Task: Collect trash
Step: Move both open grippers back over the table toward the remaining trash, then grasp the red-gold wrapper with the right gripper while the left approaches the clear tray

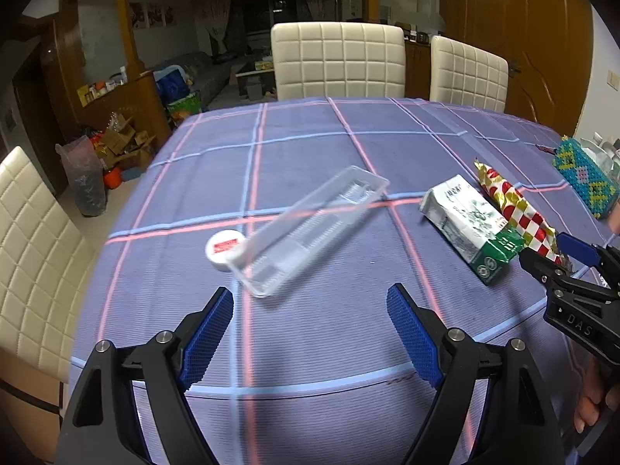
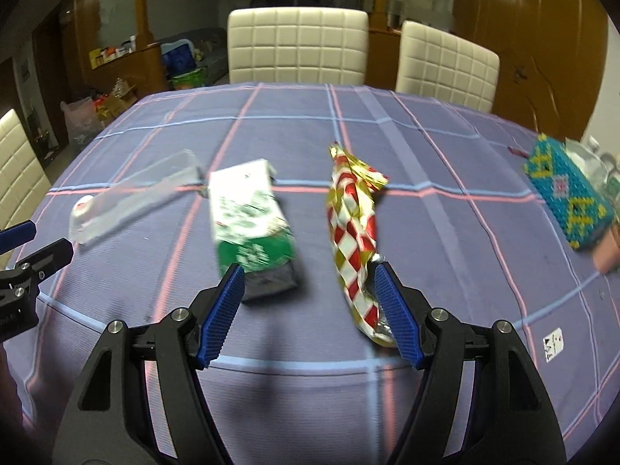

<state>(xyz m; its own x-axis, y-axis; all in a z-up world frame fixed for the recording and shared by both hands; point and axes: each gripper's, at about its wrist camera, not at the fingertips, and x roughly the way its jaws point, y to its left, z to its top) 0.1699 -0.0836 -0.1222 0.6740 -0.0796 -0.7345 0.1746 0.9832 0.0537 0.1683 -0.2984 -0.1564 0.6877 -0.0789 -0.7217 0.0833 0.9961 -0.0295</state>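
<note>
**Both grippers open above the trash on the table**

The table is covered with a purple cloth (image 1: 310,147) that has pink and light-blue lines. On it lie four pieces of trash. A clear plastic tray (image 1: 310,228) lies diagonally near the middle, and a small white lid (image 1: 226,250) with a red label touches its near-left end. To the right of them is a green and white carton (image 1: 471,228) lying on its side, and just beside it, further right, a crinkled wrapper (image 1: 517,213) with a red, white and gold check pattern.

The left gripper (image 1: 310,333) hangs over the cloth just before the tray, its blue pads wide apart, and nothing is between them. The right gripper (image 2: 310,310) is also open and empty; in its own view the carton (image 2: 252,224) is near its left pad and the wrapper (image 2: 354,240) near its right pad. This view is blurred, so I cannot tell if the right pad touches the wrapper.

At the far right stands a beaded box (image 2: 569,197), blue with yellow. Cream chairs (image 1: 337,60) stand behind the table.
</note>
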